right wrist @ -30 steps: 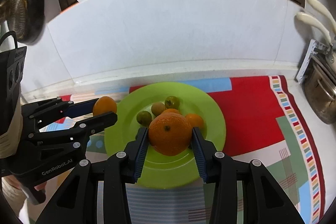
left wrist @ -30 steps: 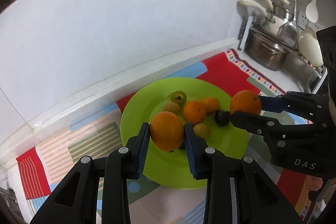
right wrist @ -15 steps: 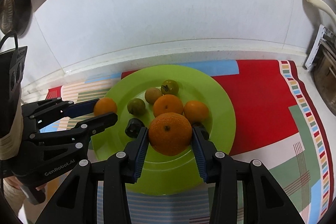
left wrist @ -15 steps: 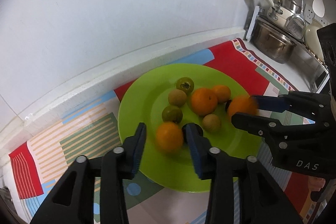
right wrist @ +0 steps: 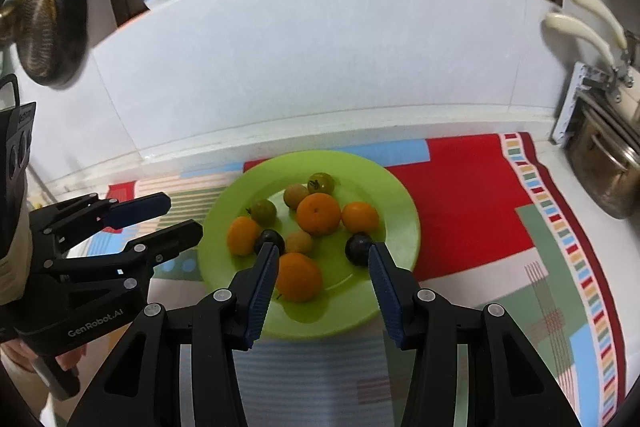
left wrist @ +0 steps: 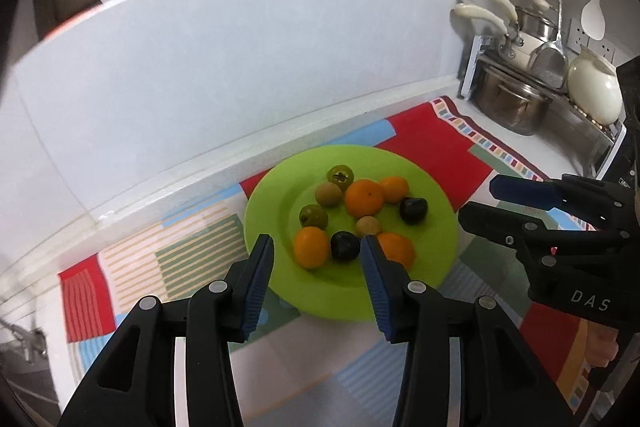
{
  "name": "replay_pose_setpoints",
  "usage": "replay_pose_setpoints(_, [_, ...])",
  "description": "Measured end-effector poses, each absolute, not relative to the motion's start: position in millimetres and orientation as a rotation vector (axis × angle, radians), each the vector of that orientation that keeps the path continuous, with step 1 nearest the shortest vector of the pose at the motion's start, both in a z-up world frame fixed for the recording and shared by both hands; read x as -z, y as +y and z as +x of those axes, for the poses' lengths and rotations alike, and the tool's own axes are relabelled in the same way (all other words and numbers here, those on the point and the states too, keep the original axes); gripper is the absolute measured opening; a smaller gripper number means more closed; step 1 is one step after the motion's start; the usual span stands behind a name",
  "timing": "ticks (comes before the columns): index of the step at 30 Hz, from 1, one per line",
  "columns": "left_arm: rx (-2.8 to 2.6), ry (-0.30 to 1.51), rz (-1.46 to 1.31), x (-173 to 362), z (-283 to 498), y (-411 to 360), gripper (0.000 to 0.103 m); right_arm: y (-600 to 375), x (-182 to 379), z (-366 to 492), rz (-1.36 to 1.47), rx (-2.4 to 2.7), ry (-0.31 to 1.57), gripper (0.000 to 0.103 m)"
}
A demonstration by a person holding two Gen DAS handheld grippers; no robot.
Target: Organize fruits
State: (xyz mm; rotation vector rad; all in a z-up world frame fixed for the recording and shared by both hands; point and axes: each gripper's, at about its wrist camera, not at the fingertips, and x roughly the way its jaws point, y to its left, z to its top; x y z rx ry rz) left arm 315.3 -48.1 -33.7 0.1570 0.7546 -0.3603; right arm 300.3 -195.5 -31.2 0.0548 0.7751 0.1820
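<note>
I have both tools hanging above the green plate (left wrist: 436, 203), which sits on the patchwork cloth (right wrist: 472, 203) covering the counter (left wrist: 532, 147).

My left hand-held gripper (left wrist: 317, 261) has just been opening; its jaws stand apart and hold nothing. Seen past them, one orange (left wrist: 311, 247) lies on the plate at about 8 o'clock from the plate's centre, a dark plum (left wrist: 345, 245) just beside it on its 3 o'clock side.

My right hand-held gripper (right wrist: 323, 267) has likewise just been opening, jaws apart with nothing gripped. Another orange (right wrist: 298, 277) rests on the plate at roughly 6 o'clock, showing between the blue pads but lying below them, clear of both.

The remaining fruit is clustered mid-plate: the largest orange (right wrist: 318, 213) near the centre, a smaller one (right wrist: 360, 217) touching it at 3 o'clock, a second dark plum (right wrist: 357, 247) at about 4 o'clock, two tan round fruits (right wrist: 296, 195) and two greenish ones (right wrist: 321, 182) towards 11 and 12 o'clock.

In the right wrist view the left tool shows at 9 o'clock of the frame, off the plate's rim. A steel pot (left wrist: 508, 103) stands on the rack at 2 o'clock of the left view, well apart from the plate.
</note>
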Motion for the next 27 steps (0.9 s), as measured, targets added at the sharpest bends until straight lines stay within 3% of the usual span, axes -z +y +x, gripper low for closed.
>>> replay_pose_setpoints(27, [0.126,0.535,0.101,-29,124,-41,0.086,-210,-32,134,0.055,-0.211,0.594,0.060])
